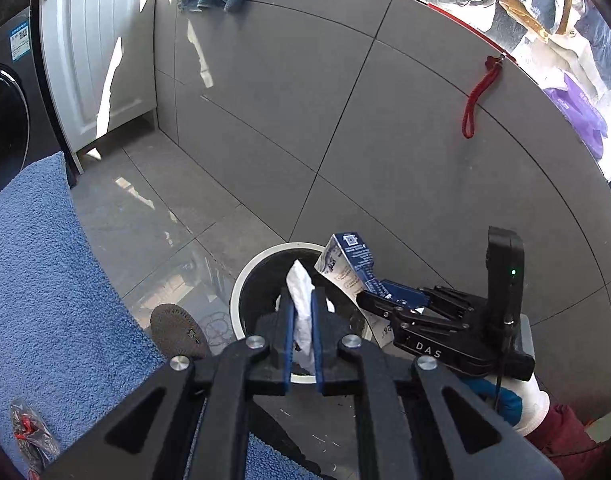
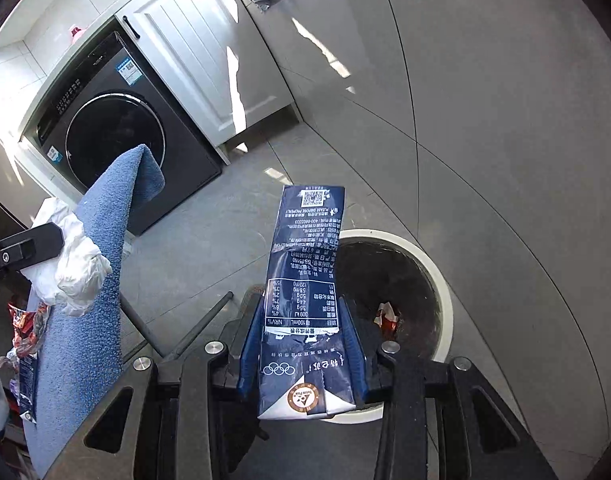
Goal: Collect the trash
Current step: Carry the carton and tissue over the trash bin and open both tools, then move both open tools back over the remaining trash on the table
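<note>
left gripper (image 1: 303, 316): clamped tight on a crumpled white tissue (image 1: 301, 300), blue pads squeezing it almost flat. It's held right above the bin (image 1: 241, 276), which makes sense to me: let go and it falls straight in.

tissue direction: long axis runs along the fingers, with the free end poking out past the tips toward the bin's far rim.

right gripper (image 2: 301, 344): pinching a dark blue milk carton (image 2: 305, 280) by its bottom end, jaws about as wide as the carton's narrow side (looks a bit dented, so probably empty).

carton direction: long axis continues the gripper's line, pointing forward and down. The QR-code end is farthest from the hand. In the right wrist view it sits just left of the bin opening, so I'd guess it needs a small shift before dropping.

bin: round, white rim, dark liner, on the grey floor by the tiled wall, with one orange wrapper (image 2: 387, 314) already inside.

leftovers: more wrappers (image 2: 25, 328) lie on the blue towel-covered surface (image 1: 37, 280), so I'd say we're not done.
</note>
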### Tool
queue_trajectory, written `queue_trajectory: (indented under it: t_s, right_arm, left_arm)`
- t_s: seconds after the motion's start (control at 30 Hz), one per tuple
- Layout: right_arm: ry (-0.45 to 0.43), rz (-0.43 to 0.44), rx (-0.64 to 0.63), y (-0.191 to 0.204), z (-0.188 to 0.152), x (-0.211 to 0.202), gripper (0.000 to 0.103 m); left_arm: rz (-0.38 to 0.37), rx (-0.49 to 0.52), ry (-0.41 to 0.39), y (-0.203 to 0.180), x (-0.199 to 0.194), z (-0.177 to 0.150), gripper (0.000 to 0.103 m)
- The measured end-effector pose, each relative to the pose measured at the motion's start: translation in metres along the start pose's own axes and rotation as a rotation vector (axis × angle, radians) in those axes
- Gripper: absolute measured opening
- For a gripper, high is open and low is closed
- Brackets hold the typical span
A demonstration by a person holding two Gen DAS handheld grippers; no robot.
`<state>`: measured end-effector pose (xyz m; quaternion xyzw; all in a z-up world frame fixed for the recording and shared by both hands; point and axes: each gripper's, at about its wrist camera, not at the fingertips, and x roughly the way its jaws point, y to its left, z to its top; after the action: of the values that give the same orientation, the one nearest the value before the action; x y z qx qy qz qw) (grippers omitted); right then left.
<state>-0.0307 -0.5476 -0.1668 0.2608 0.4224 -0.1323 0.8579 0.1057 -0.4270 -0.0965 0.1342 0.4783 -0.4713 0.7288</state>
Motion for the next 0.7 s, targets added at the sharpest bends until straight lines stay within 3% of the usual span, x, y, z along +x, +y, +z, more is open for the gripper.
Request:
queue_trajectory:
  t_s: [0.17,0.33,0.37,0.5,0.7]
  right_arm:
    - [0.018,-0.045,0.022,-0.012,0.003,0.012,0.043]
    - [0.013,-0.064,0.013,-0.013,0.000,0.006,0.047]
    - [0.011,-0.067,0.008,-0.012,-0.001,0.003,0.047]
    - [-0.010,-0.077,-0.011,-0.008,-0.002,-0.009,0.047]
    - [-0.051,-0.087,-0.053,0.008,-0.004,-0.035,0.047]
  left_arm:
    - [-0.027,-0.025,0.059,-0.003,0.036,0.011,0.009]
    - [-0.045,-0.044,0.073,-0.001,0.045,0.013,0.010]
    - [-0.050,-0.047,0.073,-0.001,0.044,0.012,0.012]
    - [-0.059,-0.051,0.052,-0.003,0.036,0.009,0.038]
    - [-0.071,-0.046,0.019,-0.004,0.015,0.003,0.038]
